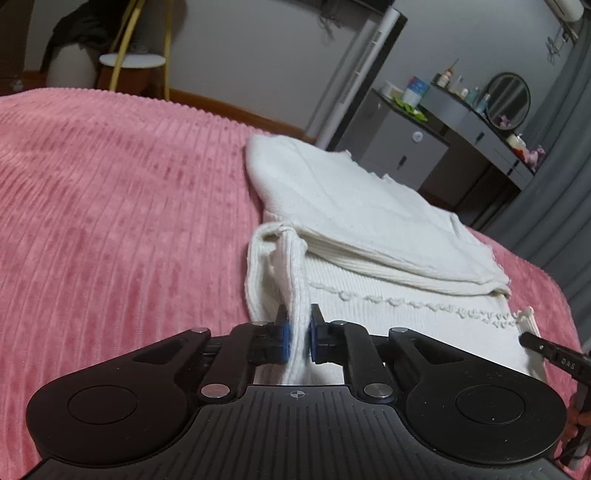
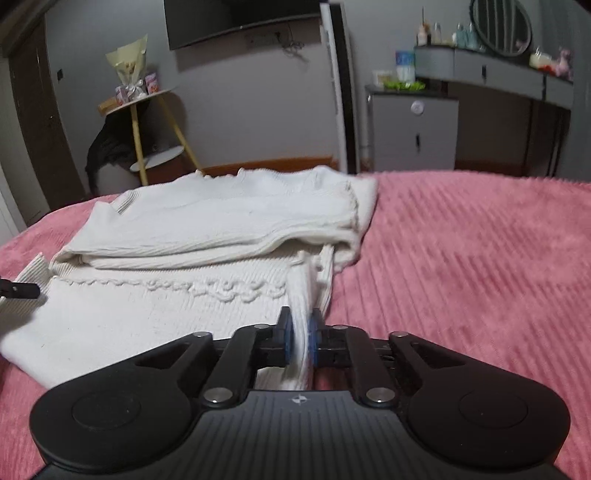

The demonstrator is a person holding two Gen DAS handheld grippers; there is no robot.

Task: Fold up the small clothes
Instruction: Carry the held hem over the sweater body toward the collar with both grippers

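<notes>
the left gripper [image 1: 298, 334] is closed on the ribbed hem of one white knitted garment [image 1: 369, 221], at lower centre of its frame. the right gripper [image 2: 300, 338] is closed on the same garment [image 2: 221, 229], on its other hem corner. two grippers, one garment, partly folded, lying on one pink ribbed blanket [image 1: 110, 203]. one grey dresser [image 2: 491, 77] with one round mirror [image 2: 500, 26] stands upper right.

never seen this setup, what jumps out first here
A cream knit garment, partly folded over itself, lies on a pink ribbed bedspread. The left tongs and the right tongs each pinch a near corner of it. Behind stands a grey dresser with a round mirror.
</notes>
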